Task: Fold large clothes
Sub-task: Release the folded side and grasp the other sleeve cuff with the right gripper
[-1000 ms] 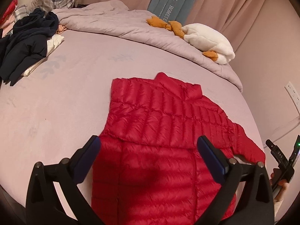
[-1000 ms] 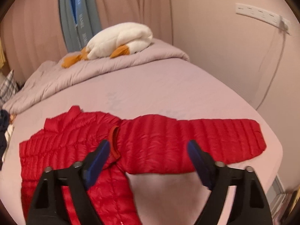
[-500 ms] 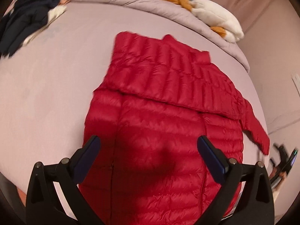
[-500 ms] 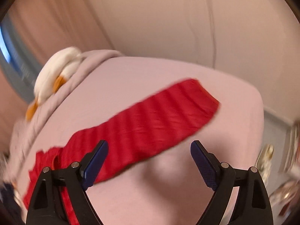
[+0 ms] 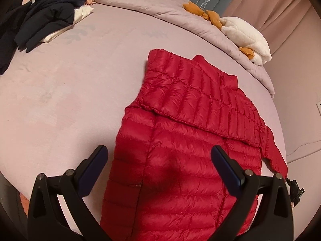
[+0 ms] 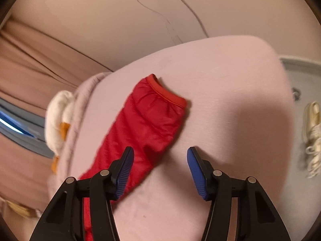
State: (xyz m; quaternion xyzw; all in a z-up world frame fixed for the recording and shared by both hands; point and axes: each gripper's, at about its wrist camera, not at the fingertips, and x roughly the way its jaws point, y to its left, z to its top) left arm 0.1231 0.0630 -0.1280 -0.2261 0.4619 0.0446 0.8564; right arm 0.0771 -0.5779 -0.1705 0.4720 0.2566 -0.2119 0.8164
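Observation:
A red quilted puffer jacket (image 5: pixel 180 150) lies flat on the pink bed sheet (image 5: pixel 60 100), one sleeve folded across its chest, the other trailing off to the right. My left gripper (image 5: pixel 158 154) hovers open over the jacket's lower body, nothing between its fingers. In the right wrist view the outstretched sleeve (image 6: pixel 144 126) runs diagonally, its cuff (image 6: pixel 166 94) pointing toward the bed's far corner. My right gripper (image 6: pixel 159 154) sits over the sleeve just behind the cuff. Its jaws are closing, with the sleeve's edge below and between the blue pads (image 6: pixel 125 170), which do not press on it.
Dark clothes (image 5: pixel 46 14) are heaped at the bed's far left. A rumpled duvet (image 5: pixel 150 6) and a white and orange plush toy (image 5: pixel 244 34) lie along the head of the bed. Beyond the bed corner, a shoe (image 6: pixel 313 132) rests on the floor by the wall.
My right gripper has rolled and swept along the sleeve toward its cuff, and its jaws have narrowed. The left gripper has shifted slightly over the jacket's lower body.

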